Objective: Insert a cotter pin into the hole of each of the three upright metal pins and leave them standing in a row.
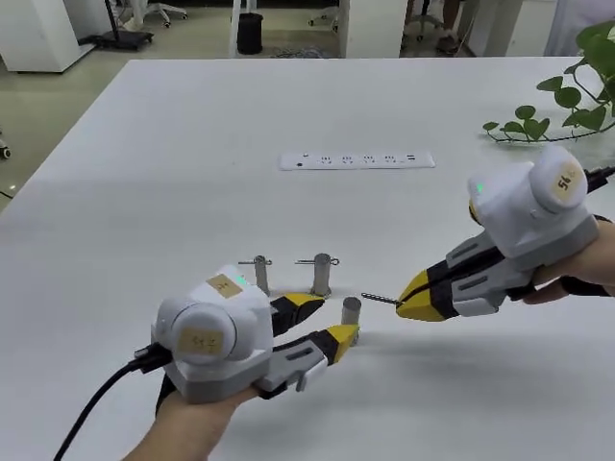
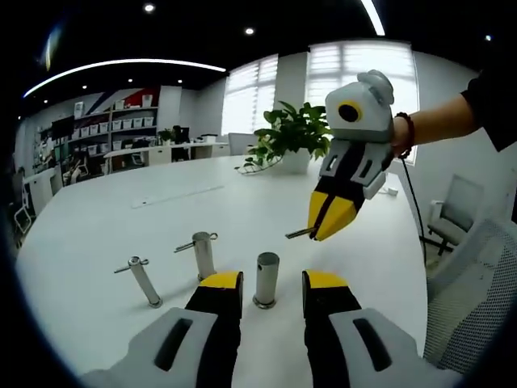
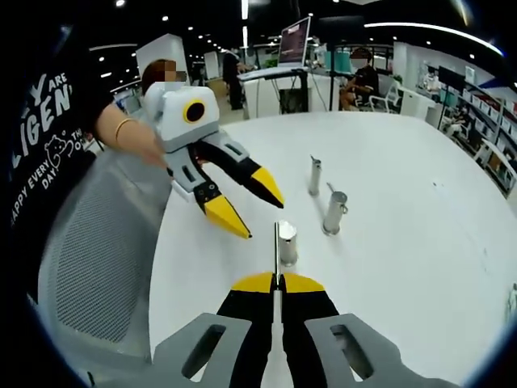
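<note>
Three upright metal pins stand in a row on the white table (image 1: pixel 192 173). The far pin (image 1: pixel 260 275) and middle pin (image 1: pixel 322 275) each carry a cotter pin through the top. The near pin (image 1: pixel 352 312) is bare. My left gripper (image 1: pixel 325 319) is open, and its yellow jaws flank the bare pin (image 2: pixel 266 279) without touching it. My right gripper (image 1: pixel 419 298) is shut on a cotter pin (image 1: pixel 381 300), whose tip points at the bare pin's top from the right, a short gap away. In the right gripper view the cotter pin (image 3: pixel 276 246) lines up beside the bare pin (image 3: pixel 287 242).
A white power strip (image 1: pixel 357 159) lies at mid-table beyond the pins. A green plant (image 1: pixel 567 96) trails at the far right edge. The left gripper's black cable (image 1: pixel 96 408) runs off the near left. A grey mesh chair (image 3: pixel 97 242) sits beside the table.
</note>
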Demonstrator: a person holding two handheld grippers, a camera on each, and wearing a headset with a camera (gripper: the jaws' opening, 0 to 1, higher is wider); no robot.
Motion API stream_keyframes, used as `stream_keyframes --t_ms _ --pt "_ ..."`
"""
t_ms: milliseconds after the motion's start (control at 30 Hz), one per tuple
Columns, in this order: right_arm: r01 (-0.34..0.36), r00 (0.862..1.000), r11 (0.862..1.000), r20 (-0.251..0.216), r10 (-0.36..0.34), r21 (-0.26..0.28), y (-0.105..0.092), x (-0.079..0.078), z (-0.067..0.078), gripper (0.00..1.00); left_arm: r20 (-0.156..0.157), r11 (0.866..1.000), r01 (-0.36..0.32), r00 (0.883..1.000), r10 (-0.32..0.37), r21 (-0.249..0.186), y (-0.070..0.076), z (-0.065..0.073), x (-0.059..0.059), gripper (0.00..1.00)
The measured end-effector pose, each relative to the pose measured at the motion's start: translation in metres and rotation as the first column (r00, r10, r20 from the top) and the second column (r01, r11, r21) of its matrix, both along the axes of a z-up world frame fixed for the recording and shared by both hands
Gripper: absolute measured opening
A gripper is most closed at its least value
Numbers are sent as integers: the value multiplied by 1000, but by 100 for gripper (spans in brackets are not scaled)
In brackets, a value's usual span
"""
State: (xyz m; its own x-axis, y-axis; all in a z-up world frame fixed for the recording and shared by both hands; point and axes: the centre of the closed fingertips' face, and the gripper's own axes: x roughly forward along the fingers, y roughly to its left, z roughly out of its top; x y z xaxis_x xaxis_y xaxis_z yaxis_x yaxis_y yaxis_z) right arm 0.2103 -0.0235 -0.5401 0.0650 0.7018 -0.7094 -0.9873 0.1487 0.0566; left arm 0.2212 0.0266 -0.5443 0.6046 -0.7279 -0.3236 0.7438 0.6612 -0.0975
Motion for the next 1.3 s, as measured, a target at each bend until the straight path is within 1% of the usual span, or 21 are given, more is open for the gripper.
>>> stream_keyframes --t_ms 67,167,233,267,300,333,533,633,667,733,800,933,1100,1233,1300 --pt "-4 1000 1000 1 4 -18 -4 1 -5 0 -10 1000 -7 1000 7 6 -2 -5 3 27" --pt "-11 1000 999 0 11 -36 -7 1 -11 0 -16 999 -21 1000 22 27 -4 -13 8 26" --pt "-17 1000 999 2 17 -50 -8 2 -15 0 -22 999 -27 999 28 32 -6 -17 10 26" --pt "-21 1000 998 1 21 -55 -8 3 -16 0 -22 999 -33 999 34 39 -6 -18 11 26" --pt "-25 1000 998 2 25 -61 -9 3 -18 0 -7 997 -37 999 37 71 -5 -22 13 25" --pt "-28 1000 998 1 28 -64 -9 3 -20 0 -6 996 -36 999 37 80 -5 -24 14 25" --pt "-37 999 997 0 38 -74 -8 7 -25 0 -15 994 -32 999 33 102 -10 -35 17 22" --pt "-42 999 996 1 42 -75 -7 8 -26 0 -20 995 -38 999 40 95 -11 -36 18 22" --pt "-43 999 996 -1 43 -74 -6 9 -26 0 -16 996 -39 999 41 85 -12 -35 20 21" --pt "-47 999 996 -3 47 -74 -6 9 -26 0 -10 995 -37 999 38 88 -13 -36 22 19" --pt "-49 999 996 -1 49 -74 -5 9 -26 0 -10 996 -34 999 34 85 -15 -36 23 19" --pt "-53 999 996 0 53 -75 -5 10 -26 0 -10 994 -25 1000 27 103 -15 -39 24 16" --pt "-59 998 996 2 59 -72 -4 10 -26 0 -17 994 -24 1000 26 108 -14 -42 24 14" --pt "-61 998 996 8 62 -68 -1 10 -27 0 -12 993 -10 1000 11 116 -15 -42 22 12" --pt "-64 998 996 11 65 -69 1 10 -27 0 -20 993 -4 1000 6 117 -16 -43 21 10"
